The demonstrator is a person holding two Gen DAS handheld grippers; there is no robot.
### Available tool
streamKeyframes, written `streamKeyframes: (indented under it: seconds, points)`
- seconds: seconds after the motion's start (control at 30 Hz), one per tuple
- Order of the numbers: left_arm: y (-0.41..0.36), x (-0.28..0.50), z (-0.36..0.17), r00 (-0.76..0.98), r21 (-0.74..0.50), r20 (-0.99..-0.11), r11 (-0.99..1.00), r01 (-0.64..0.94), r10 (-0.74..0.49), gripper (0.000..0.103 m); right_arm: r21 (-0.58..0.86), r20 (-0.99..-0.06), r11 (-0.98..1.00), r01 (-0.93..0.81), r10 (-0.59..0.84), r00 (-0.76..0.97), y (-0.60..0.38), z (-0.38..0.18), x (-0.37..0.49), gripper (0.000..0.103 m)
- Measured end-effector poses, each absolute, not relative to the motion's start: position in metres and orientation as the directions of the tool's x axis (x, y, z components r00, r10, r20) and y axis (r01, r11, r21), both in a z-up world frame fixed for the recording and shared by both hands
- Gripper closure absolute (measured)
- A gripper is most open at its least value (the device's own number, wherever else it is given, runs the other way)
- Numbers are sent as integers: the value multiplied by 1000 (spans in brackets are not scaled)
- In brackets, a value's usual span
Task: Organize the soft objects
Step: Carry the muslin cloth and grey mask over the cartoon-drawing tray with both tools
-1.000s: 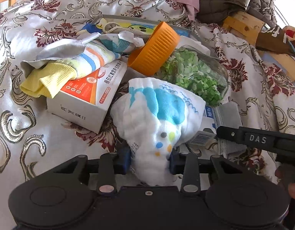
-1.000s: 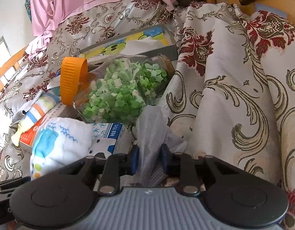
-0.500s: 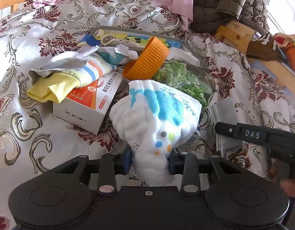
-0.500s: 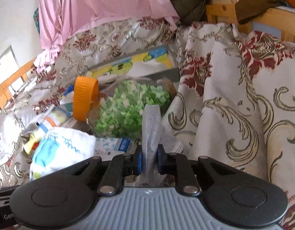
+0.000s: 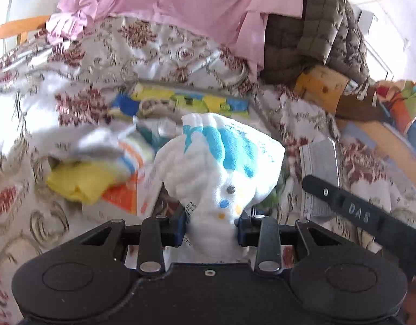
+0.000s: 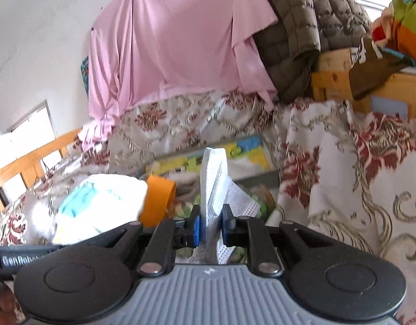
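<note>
Left gripper (image 5: 211,228) clamped bunched white blue-printed cloth (image 5: 221,162), lifted for sorting | right gripper (image 6: 210,228) pinched grey-white perforated face mask (image 6: 214,184), likely same purpose.

so there's 2 soft things up off the bed right now. the white cloth (image 5: 221,168) has blue blotches and a few small coloured dots on it, it's bunched into a puffy ball and pinched at its narrow bottom end, so it flares out above like a mushroom. from the right wrist view the same cloth (image 6: 99,200) sits off to the left, a bit blurry. the other is a face mask (image 6: 214,187), white-grey with tiny perforated dots, standing upright and folded lengthwise, squeezed near its lower part, with a pleated flap hanging out to the right.
</note>
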State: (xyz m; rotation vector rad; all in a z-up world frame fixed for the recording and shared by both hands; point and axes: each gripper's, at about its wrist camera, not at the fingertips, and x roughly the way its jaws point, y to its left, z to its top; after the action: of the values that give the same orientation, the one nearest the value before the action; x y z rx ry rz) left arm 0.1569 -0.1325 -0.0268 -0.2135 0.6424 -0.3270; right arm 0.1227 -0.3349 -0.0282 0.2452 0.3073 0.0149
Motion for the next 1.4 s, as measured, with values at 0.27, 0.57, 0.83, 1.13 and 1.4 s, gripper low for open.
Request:
streamKeyframes:
  seconds: [0.27, 0.57, 0.83, 1.13, 1.4]
  points:
    - [-125, 206, 4, 792, -290, -499, 929, 229, -351, 66, 286, -170, 958, 28, 22, 985, -348, 7, 192, 86]
    - [-130, 313, 18, 789, -315, -496, 922, 226, -363, 66, 279, -173, 960, 24, 25, 985, -361, -4, 291, 86]
    - [-153, 400, 10, 773, -310, -518, 923, 229, -366, 66, 295, -263, 954, 49, 31, 964, -370, -22, 338, 86]
    - [-181, 437, -21, 704, -301, -607, 927, 226, -369, 66, 429, -369, 896, 114, 59, 928, -390, -44, 355, 86]
    - [-189, 439, -35, 670, -286, -652, 934, 215, -354, 65, 474, -413, 868, 145, 73, 908, -400, -51, 361, 75]
